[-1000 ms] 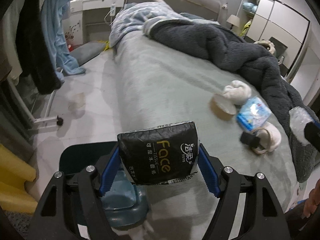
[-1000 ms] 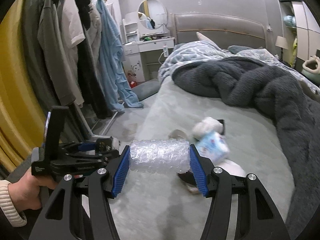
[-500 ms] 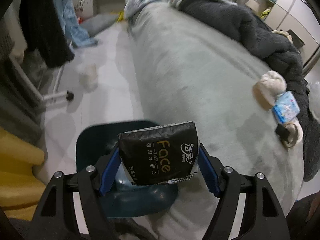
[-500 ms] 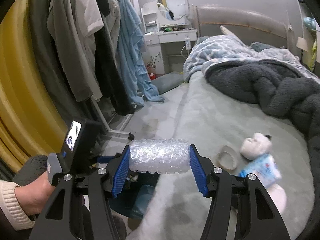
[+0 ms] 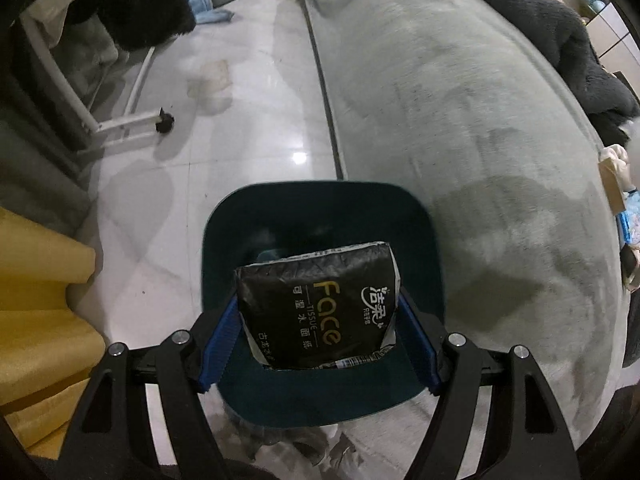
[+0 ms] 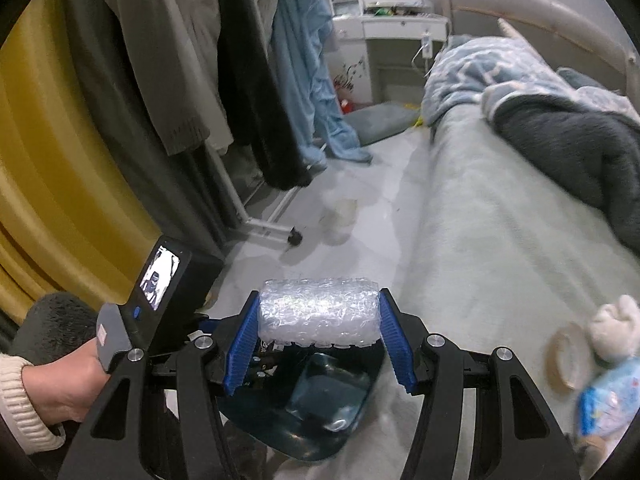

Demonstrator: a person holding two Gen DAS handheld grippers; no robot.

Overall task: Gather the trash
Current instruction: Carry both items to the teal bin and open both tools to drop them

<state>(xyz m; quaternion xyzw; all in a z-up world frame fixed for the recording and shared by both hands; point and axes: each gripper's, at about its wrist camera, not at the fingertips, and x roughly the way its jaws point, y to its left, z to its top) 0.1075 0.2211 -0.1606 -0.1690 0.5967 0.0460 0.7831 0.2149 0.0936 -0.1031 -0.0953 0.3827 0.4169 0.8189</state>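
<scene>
My left gripper (image 5: 319,310) is shut on a black tissue pack (image 5: 320,304) printed "Face", and it points steeply down over the open dark teal trash bin (image 5: 280,208) on the floor beside the bed. My right gripper (image 6: 318,318) is shut on a roll of clear bubble wrap (image 6: 318,312). It hangs above and a little behind the same trash bin (image 6: 320,404), which has a clear plastic item inside. A hand (image 6: 68,384) holds the left gripper's handle at the lower left of the right wrist view.
The grey-green bed (image 5: 460,120) runs along the bin's right side, a dark blanket (image 6: 568,148) heaped on it. A blue packet (image 6: 608,404), a tape roll (image 6: 566,356) and a white sock (image 6: 612,332) lie on the bed. A clothes rack (image 6: 256,184) and yellow curtain (image 6: 52,160) stand left.
Both grippers have swung left off the bed and dropped towards the trash bin, each keeping its load. The left one has tilted down until the bin sits right under the tissue pack.
</scene>
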